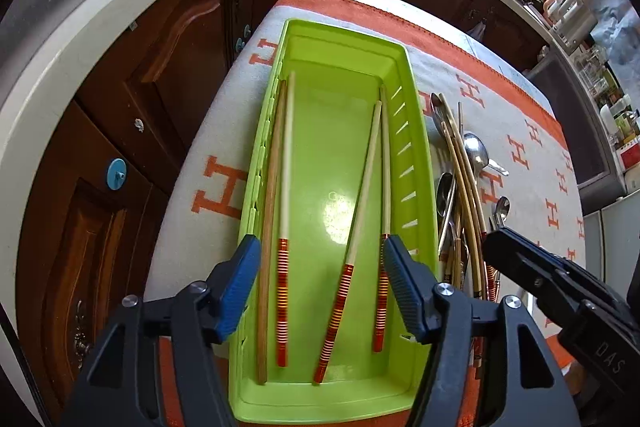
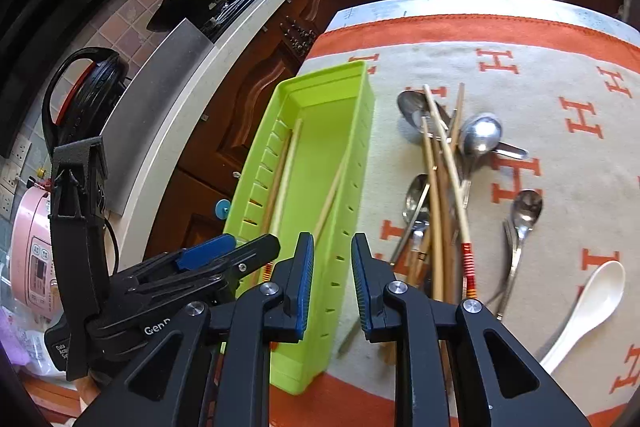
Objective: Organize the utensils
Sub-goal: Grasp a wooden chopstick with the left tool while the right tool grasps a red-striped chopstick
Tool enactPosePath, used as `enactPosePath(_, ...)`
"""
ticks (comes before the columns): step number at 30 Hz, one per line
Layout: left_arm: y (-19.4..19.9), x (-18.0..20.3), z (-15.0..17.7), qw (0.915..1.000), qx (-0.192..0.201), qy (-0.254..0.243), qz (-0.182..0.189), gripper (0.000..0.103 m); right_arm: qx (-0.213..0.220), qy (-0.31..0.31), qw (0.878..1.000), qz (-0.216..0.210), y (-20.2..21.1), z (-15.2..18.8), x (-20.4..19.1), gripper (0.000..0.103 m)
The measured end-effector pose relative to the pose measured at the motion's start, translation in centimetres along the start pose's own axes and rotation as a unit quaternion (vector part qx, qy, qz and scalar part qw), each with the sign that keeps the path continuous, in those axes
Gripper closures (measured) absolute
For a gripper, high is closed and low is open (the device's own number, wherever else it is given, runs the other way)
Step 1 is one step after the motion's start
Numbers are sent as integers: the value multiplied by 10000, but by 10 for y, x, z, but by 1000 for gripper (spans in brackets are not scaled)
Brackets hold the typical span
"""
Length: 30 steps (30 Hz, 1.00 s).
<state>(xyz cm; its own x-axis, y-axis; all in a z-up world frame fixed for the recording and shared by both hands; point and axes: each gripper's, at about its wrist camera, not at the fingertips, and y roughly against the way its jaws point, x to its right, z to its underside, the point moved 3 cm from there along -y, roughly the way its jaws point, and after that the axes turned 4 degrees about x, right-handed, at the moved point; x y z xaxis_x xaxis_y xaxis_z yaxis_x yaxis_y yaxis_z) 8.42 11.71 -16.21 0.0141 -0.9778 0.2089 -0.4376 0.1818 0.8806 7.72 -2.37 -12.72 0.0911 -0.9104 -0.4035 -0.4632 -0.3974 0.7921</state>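
Observation:
A lime green tray (image 1: 408, 75) lies lengthwise on the table and holds several chopsticks (image 1: 286, 163), some with red-striped ends. My left gripper (image 1: 320, 287) is open and empty above the tray's near end. A pile of chopsticks (image 2: 444, 179) and metal spoons (image 2: 480, 135) lies on the cloth right of the tray (image 2: 360, 131). A white ceramic spoon (image 2: 588, 307) lies at the right. My right gripper (image 2: 333, 287) is open and empty above the tray's right wall, left of the pile. The left gripper's body (image 2: 180, 275) shows at the left of the right wrist view.
The table has a grey cloth with an orange border (image 1: 400, 23) and orange H marks. Dark wooden cabinets (image 1: 160, 67) and a pale counter stand left and behind. A pink rice cooker (image 2: 32, 267) and a kettle (image 2: 88, 87) sit on the counter.

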Motion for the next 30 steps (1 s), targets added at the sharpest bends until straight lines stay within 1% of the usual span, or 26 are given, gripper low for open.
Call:
enactPosePath(2,4,3,0,10000,85,-34,-27,41,31,-28,10000,15,7,1,7,83)
enactPosePath(6,9,9,0,9998,139,16,120,41,177,-114,9997,117,24,5,26,83)
enactPosePath(10,12,23,1,9996,219,-129,81,41,268,-255,9992,162,37,8,45,83)
enactPosePath(19,12,63,8,9986,155,-413,309,41,465,-443,9976,254,59,11,82,83)
enactPosePath(21,10,74,10,9981,127,-468,367,43,511,-460,9973,256,63,12,88,83)
enactPosePath(23,8,84,12,9976,78,-539,419,52,549,-463,9971,257,66,14,93,83)
enactPosePath(24,5,90,13,9974,36,-568,443,55,563,-471,9970,250,68,15,96,83)
enactPosePath(26,0,99,15,9967,-70,-618,524,67,584,-513,9967,227,71,16,102,83)
enactPosePath(29,-10,110,20,9957,-264,-646,613,77,603,-596,9962,175,75,19,113,83)
enactPosePath(30,-13,114,22,9954,-317,-651,629,79,610,-614,9961,163,76,20,115,83)
